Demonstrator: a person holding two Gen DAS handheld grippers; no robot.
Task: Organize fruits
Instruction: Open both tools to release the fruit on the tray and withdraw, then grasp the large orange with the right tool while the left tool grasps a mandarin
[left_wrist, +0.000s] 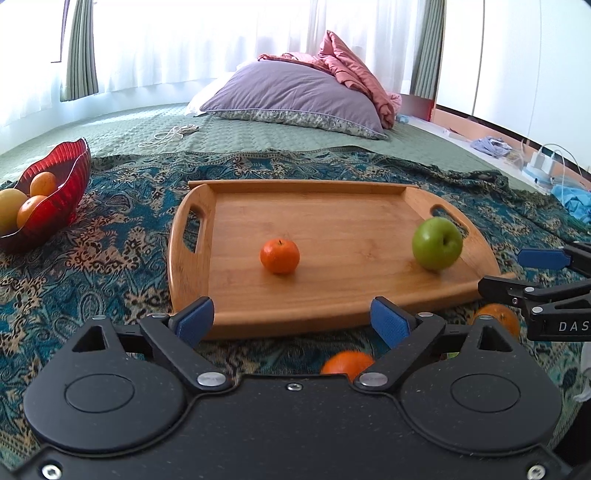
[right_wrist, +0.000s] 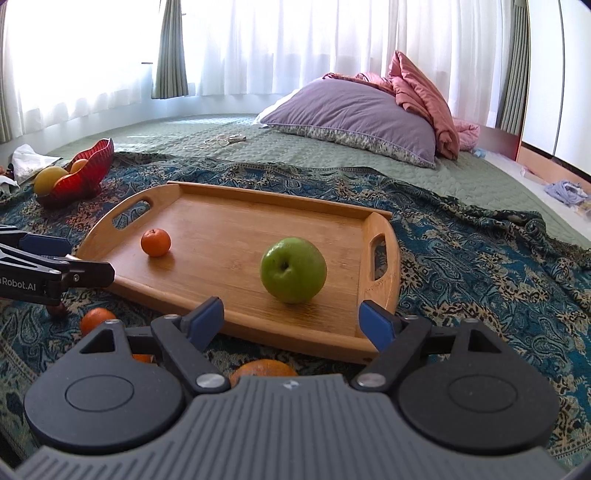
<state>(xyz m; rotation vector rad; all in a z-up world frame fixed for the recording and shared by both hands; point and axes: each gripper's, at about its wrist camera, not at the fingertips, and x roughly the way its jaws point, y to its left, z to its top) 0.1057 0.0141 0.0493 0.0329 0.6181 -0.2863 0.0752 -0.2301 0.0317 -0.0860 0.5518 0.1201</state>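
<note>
Sitting upright, stem up — glossy green apple (right_wrist: 293, 270) on tray (right_wrist: 229, 221).

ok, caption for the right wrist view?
Open right tongs face a green apple and mandarin on a wooden tray.

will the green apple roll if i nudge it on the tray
Probably: the apple is round and sits free on the flat tray, stem dimple sideways. Its skin looks smooth and shiny, so the fingers may slip. The raised rim would likely stop it.
</note>
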